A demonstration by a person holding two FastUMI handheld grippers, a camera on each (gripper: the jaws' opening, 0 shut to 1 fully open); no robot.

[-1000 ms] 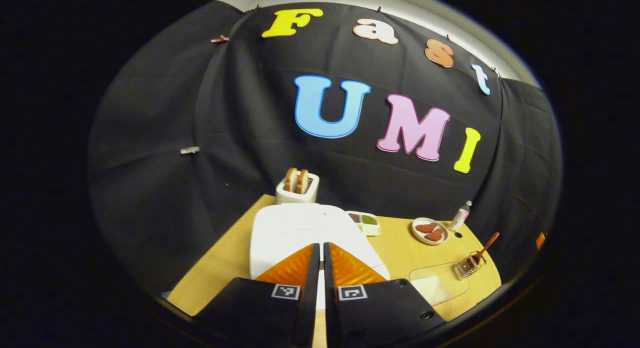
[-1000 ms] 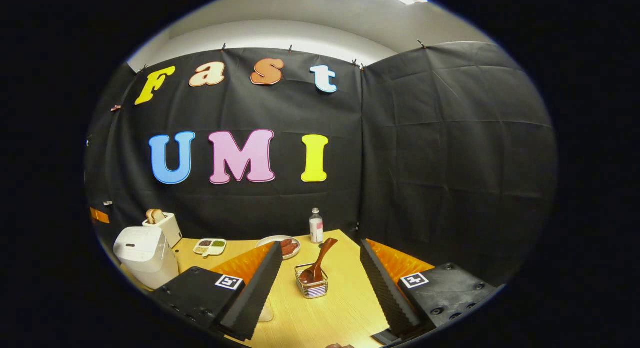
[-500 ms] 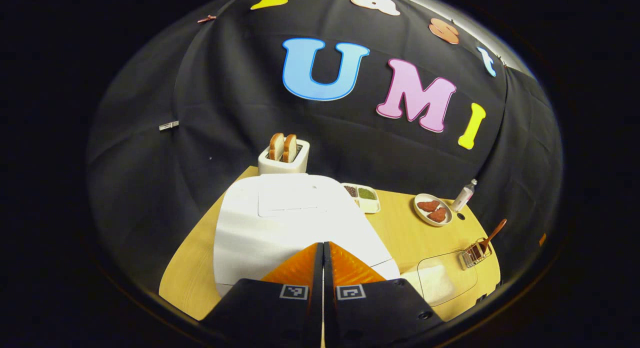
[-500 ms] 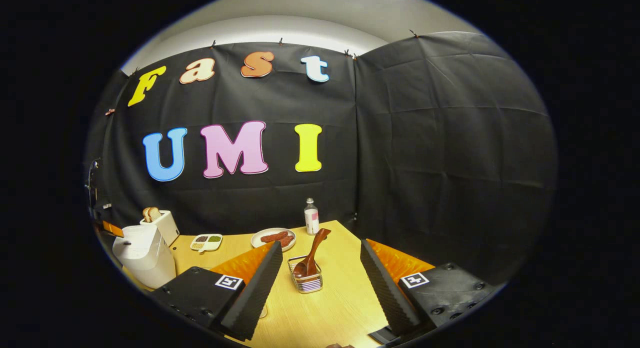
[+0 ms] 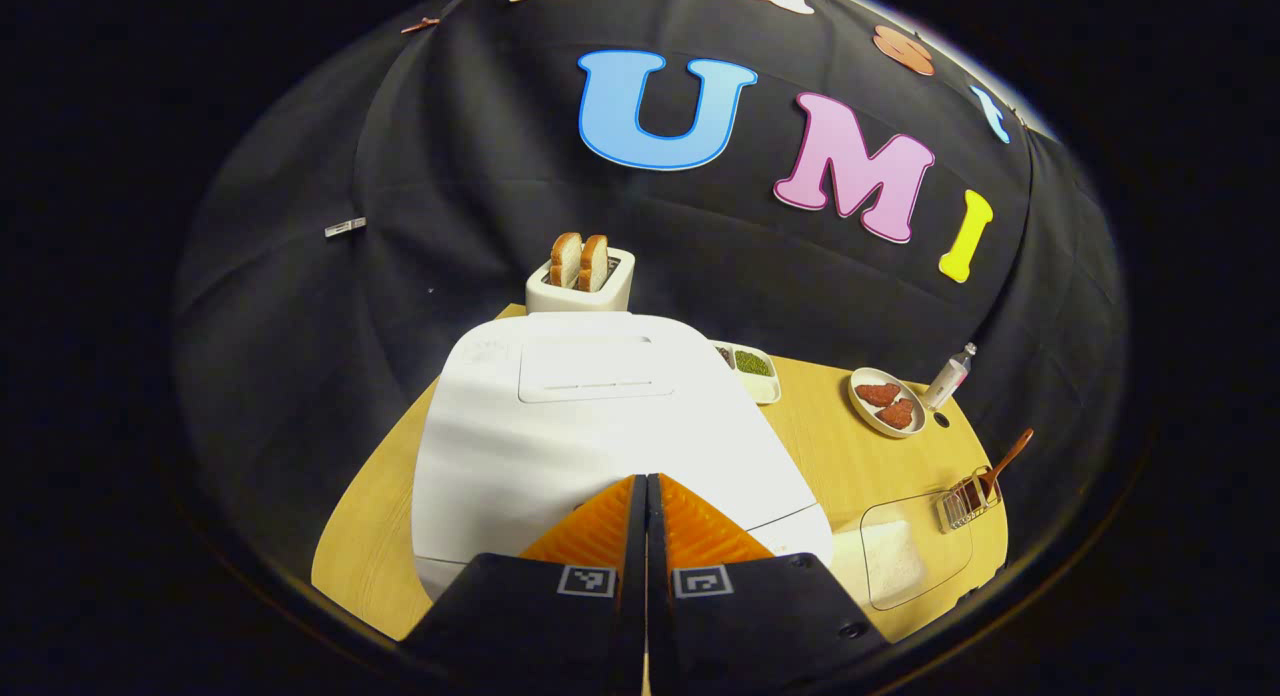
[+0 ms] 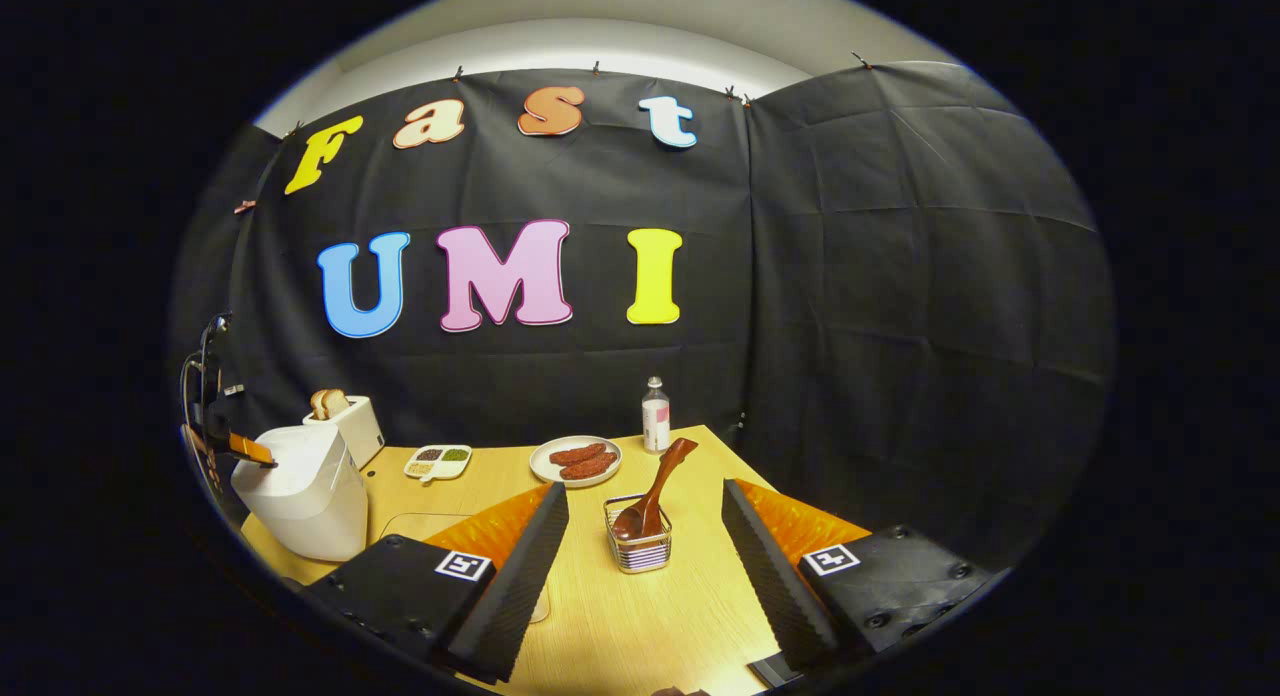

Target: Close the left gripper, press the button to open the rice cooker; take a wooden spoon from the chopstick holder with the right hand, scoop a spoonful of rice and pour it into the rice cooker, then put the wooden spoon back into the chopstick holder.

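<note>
Your left gripper [image 5: 645, 496] has its jaws pressed together over the rice cooker [image 5: 600, 426], whose lid sits down, so the button press is yet to land. Your right gripper [image 6: 645, 536] waits with jaws wide and empty, the wooden spoon [image 6: 655, 491] standing in the chopstick holder [image 6: 640, 551] on the bench [image 6: 640, 626]; scooping is all ahead.

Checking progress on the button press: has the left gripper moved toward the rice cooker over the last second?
Yes. The shut left gripper has come forward and down over the rice cooker, which now looms larger against the toaster.

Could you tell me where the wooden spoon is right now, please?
In the right gripper view, the wooden spoon stands tilted in the chopstick holder on the table, ahead between the open right gripper's fingers, near the plate.
</note>
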